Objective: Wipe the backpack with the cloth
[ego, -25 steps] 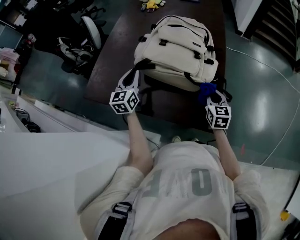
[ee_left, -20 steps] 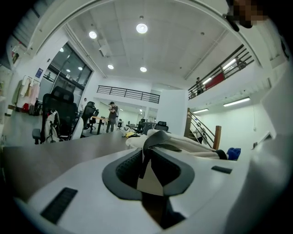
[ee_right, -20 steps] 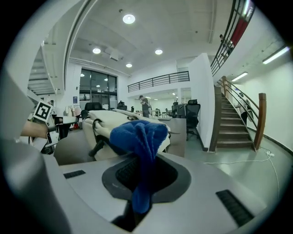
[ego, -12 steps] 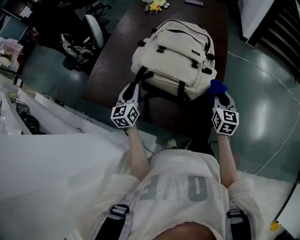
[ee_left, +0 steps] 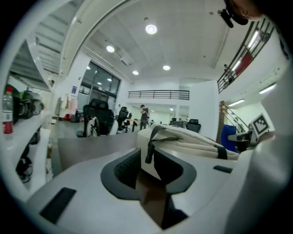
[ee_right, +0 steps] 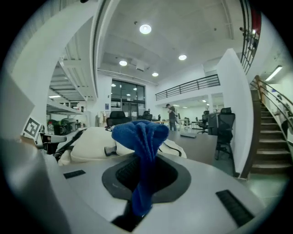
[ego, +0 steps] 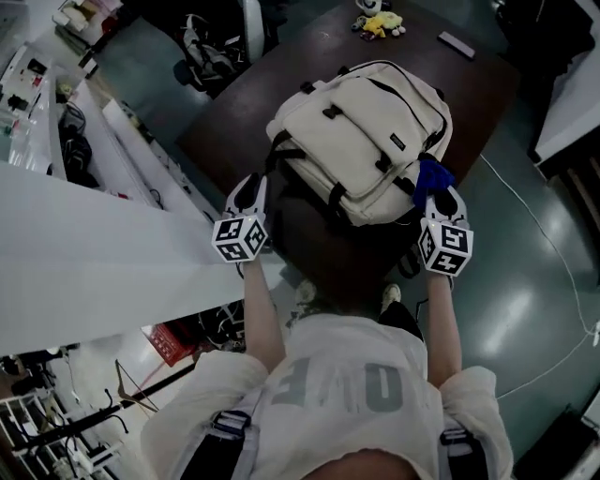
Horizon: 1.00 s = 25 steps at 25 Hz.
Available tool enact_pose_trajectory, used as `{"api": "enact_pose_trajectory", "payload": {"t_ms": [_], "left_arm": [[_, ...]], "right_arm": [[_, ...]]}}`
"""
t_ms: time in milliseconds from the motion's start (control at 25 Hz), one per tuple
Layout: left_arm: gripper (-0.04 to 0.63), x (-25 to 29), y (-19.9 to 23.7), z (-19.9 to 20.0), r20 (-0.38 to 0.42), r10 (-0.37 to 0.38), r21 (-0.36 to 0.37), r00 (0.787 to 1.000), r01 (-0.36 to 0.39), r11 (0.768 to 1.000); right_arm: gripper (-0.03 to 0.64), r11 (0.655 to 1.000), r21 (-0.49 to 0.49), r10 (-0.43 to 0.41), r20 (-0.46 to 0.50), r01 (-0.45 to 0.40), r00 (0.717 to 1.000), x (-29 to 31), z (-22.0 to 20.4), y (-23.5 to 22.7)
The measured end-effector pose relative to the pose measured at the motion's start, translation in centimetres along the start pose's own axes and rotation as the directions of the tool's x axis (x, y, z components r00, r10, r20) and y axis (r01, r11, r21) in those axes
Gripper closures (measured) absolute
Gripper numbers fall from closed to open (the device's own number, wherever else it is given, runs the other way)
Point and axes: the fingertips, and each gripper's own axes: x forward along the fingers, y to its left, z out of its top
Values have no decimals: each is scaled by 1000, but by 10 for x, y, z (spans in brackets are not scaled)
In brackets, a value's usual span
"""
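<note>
A cream backpack point(ego: 361, 131) with black straps lies flat on the dark brown table point(ego: 234, 112). My left gripper point(ego: 249, 190) hovers off its near left corner, apart from the black straps. In the left gripper view its jaws point(ee_left: 149, 170) stand open; they have just been opening, with only the table top showing between them. A black strap point(ee_left: 149, 147) hangs just beyond them. My right gripper point(ego: 443, 194) is shut on a blue cloth point(ego: 431, 174), which sits against the backpack's near right edge. In the right gripper view the cloth point(ee_right: 141, 135) bunches up out of the jaws point(ee_right: 144, 176).
A yellow toy point(ego: 380, 21) and a flat dark device point(ego: 457, 44) lie at the table's far end. An office chair with a bag point(ego: 214, 42) stands left of the table. A white counter point(ego: 84, 272) runs along my left. A white cable point(ego: 553, 272) crosses the floor at right.
The left gripper has drawn back from the backpack's black strap toward the table's near edge and opened. The right gripper has lifted the cloth against the backpack's right edge. My head has turned.
</note>
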Motion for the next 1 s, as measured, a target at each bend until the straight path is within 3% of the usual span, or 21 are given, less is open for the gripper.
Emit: {"api": "enact_pose_trajectory", "payload": {"t_ms": [120, 240, 440, 720, 840, 1000], "left_arm": [[508, -35, -16, 1, 54, 149, -62, 987, -146, 987], [509, -63, -42, 6, 106, 263, -118, 959, -250, 961], [591, -64, -74, 8, 118, 273, -142, 955, -256, 956], [591, -23, -107, 45, 149, 265, -57, 953, -259, 964], [591, -2, -112, 60, 170, 312, -59, 935, -307, 950], [591, 22, -110, 76, 227, 375, -164, 899, -344, 925]], "right_arm": [[578, 984, -74, 161, 8, -160, 987, 17, 27, 6], [578, 924, -184, 343, 7, -336, 939, 40, 58, 32], [578, 857, -228, 475, 4, -462, 880, 57, 74, 77], [578, 758, -277, 606, -36, -590, 795, 94, 86, 108], [578, 687, -302, 682, -43, -661, 730, 122, 102, 120], [580, 571, -364, 776, -53, -735, 629, 152, 129, 128]]}}
